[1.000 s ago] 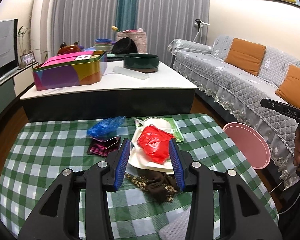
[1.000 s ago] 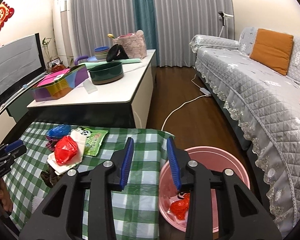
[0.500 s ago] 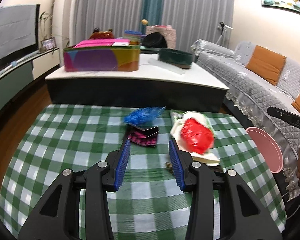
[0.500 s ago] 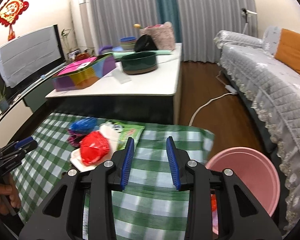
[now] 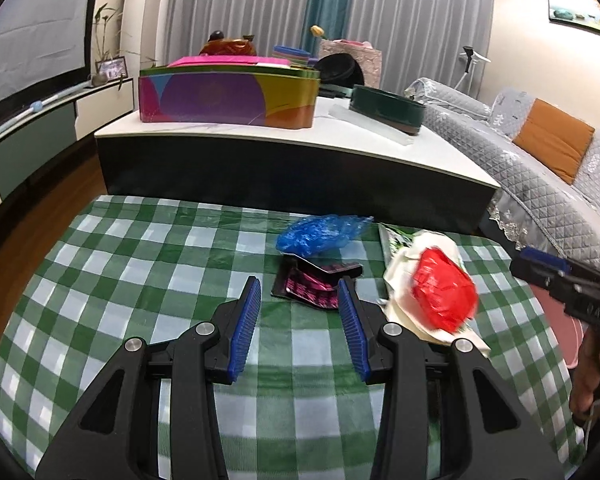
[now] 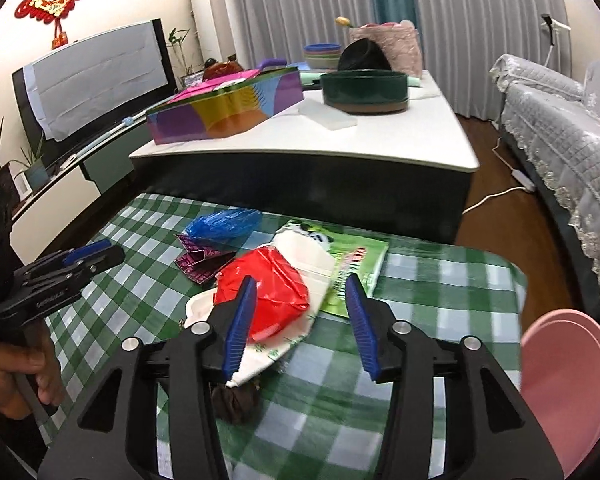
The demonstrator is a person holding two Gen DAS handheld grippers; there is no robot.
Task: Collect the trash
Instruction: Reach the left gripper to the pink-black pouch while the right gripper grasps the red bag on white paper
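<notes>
Trash lies in a pile on the green checked cloth (image 5: 148, 264). My left gripper (image 5: 299, 284) is open and empty, low over the cloth, with a crumpled magenta wrapper (image 5: 314, 286) just beyond its tips and a blue plastic bag (image 5: 320, 234) behind that. A red plastic bag (image 6: 268, 284) rests on a white wrapper (image 6: 304, 254) next to a green panda packet (image 6: 358, 268). My right gripper (image 6: 300, 280) hovers over the red bag. Its jaws are opening and the pads touch nothing. A brown wad (image 6: 236, 400) lies under its left finger.
A pink bin (image 6: 564, 372) stands off the cloth's right edge. Behind the cloth is a white-topped coffee table (image 6: 340, 148) with a colourful tin (image 6: 228, 108) and a dark green bowl (image 6: 366, 90). A grey sofa (image 5: 540, 168) runs along the right. A hand (image 6: 24, 368) grips the left tool.
The right gripper swung left from above the pink bin to over the red bag, and its jaws stand wider. The left gripper shifted from the red bag to face the magenta wrapper.
</notes>
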